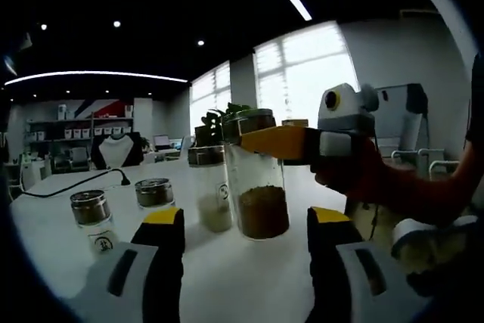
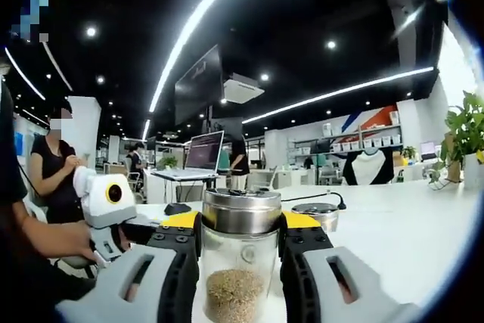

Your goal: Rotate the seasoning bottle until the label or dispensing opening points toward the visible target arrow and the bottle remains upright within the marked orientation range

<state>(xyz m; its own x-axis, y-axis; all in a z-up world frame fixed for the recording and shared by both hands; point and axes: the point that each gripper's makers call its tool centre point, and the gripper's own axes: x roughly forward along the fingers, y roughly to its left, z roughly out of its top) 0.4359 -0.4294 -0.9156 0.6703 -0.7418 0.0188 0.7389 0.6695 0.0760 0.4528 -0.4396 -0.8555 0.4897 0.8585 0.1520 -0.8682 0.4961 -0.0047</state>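
Observation:
A clear seasoning bottle (image 1: 257,187) with a metal lid and brown granules stands upright on the white table (image 1: 227,277). My right gripper (image 1: 257,140) reaches in from the right, its yellow jaw pressed against the bottle's neck under the lid. In the right gripper view the same bottle (image 2: 236,277) sits between the jaws of the right gripper (image 2: 240,236), which is shut on it just below the lid. My left gripper (image 1: 246,221) is open, its yellow-tipped jaws standing either side of the bottle's base, apart from the glass.
A taller bottle with pale contents (image 1: 214,191) stands just behind the held one. Two short jars (image 1: 155,193) (image 1: 92,217) sit to the left, near a black cable (image 1: 76,184). A white roll (image 1: 412,236) lies at the right. A person (image 2: 57,168) stands beyond a laptop (image 2: 200,155).

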